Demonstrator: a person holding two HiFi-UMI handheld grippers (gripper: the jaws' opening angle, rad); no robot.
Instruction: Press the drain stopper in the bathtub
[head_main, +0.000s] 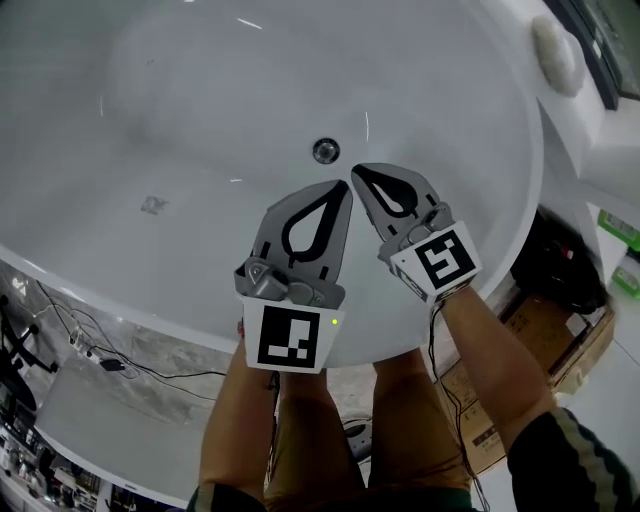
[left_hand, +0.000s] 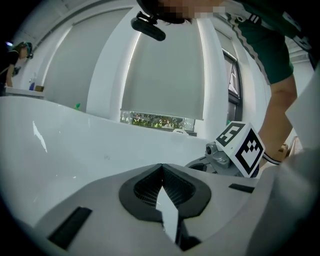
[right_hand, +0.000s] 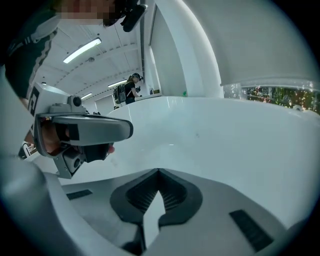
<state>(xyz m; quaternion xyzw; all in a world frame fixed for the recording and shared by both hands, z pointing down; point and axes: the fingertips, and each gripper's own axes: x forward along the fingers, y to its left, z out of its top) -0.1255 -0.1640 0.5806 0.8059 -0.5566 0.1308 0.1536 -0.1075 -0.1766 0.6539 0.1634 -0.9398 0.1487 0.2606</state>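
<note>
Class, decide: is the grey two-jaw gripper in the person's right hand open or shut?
Shut: the grey right gripper has its tips meeting, nothing between them.

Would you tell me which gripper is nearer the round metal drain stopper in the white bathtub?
Right gripper, narrowly: its shut tip sits below-right of the drain stopper in the head view; the left gripper ends slightly further back.

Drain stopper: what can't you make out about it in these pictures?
Head view: the stopper is too small to tell raised from pressed.
Head view: seen from above, so how high the left claw and right claw are over it cannot be told.
Both gripper views: the stopper is out of frame; each claw's own body blocks the tub floor below.
</note>
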